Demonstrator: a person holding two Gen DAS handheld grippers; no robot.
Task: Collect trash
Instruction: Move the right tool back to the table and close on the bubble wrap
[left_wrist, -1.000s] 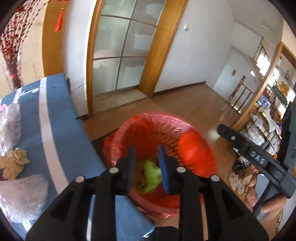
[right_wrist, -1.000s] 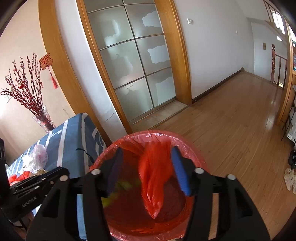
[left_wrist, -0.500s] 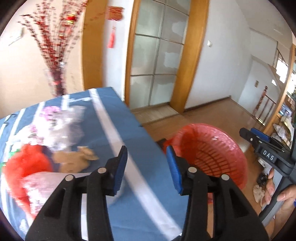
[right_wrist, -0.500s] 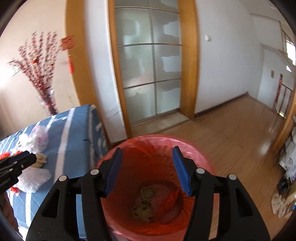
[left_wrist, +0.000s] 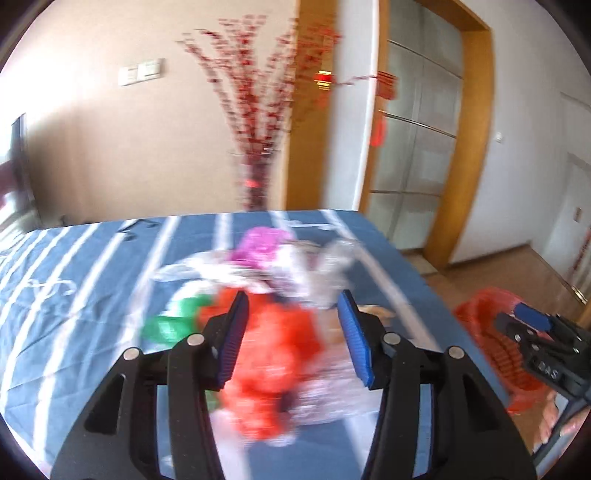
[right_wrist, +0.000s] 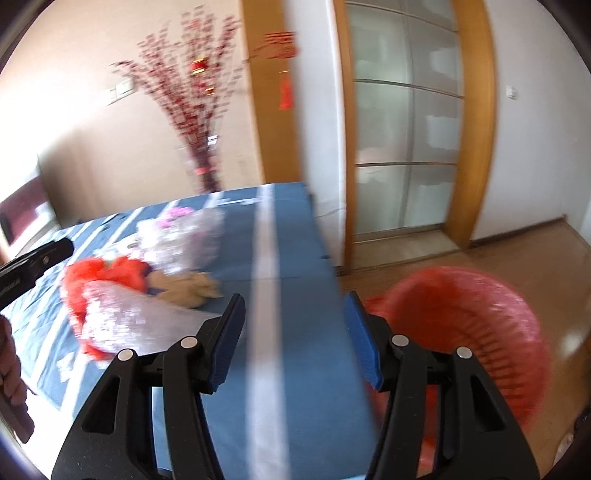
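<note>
A crumpled red plastic bag lies in the lower centre of the left wrist view, on the blue white-striped bench, among clear crinkled plastic wrappers and a tan crumpled paper wad. It looks light, soft and slippery; pinching a bunched fold should hold best. The left gripper hovers over it, blue pads apart and empty. The right gripper, also spread, faces the bench edge beside the red-lined plastic basket.
</note>
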